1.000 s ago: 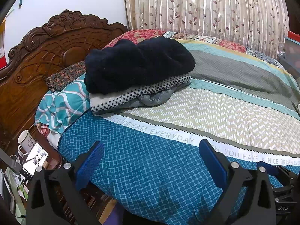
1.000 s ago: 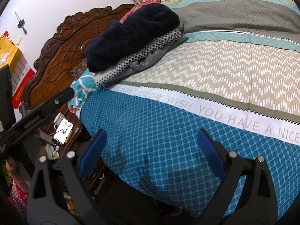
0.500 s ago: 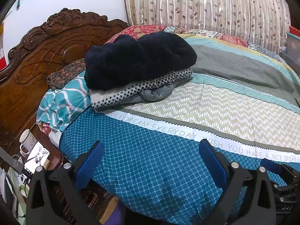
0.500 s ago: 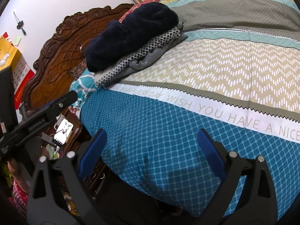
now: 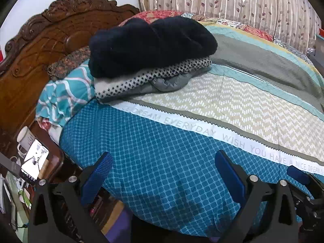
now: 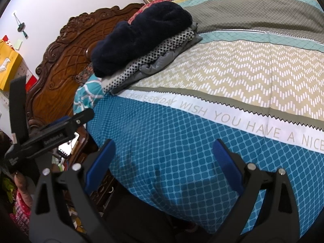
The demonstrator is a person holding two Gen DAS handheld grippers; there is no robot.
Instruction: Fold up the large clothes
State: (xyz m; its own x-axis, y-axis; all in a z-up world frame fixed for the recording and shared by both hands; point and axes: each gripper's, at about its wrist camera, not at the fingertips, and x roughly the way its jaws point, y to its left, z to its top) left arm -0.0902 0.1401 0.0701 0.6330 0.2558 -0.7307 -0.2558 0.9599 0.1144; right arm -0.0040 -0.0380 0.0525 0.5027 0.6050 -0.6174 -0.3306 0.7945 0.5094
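Observation:
A pile of folded clothes lies on the bed near the headboard. On top is a dark navy fluffy garment (image 5: 149, 44) (image 6: 141, 36). Under it sit a white black-dotted garment (image 5: 154, 77) (image 6: 158, 58) and a grey quilted one (image 5: 172, 84) (image 6: 160, 65). My left gripper (image 5: 162, 158) is open over the blue-checked part of the bedspread (image 5: 162, 141), well short of the pile, holding nothing. My right gripper (image 6: 164, 144) is also open and empty above the same blue area (image 6: 172, 133). The left gripper's black frame (image 6: 50, 137) shows at the left of the right wrist view.
A carved wooden headboard (image 5: 40, 46) stands behind teal patterned pillows (image 5: 64, 93). A nightstand (image 5: 52, 154) holds a mug (image 5: 25, 139) and a lit phone (image 5: 35, 159). Leaf-print curtains (image 5: 232, 4) hang beyond the bed. A yellow bag (image 6: 8, 68) hangs on the wall.
In the left wrist view the pile and bedspread have shifted upward, so the left gripper has dipped a little. The right view is almost unchanged. Both grippers stay open.

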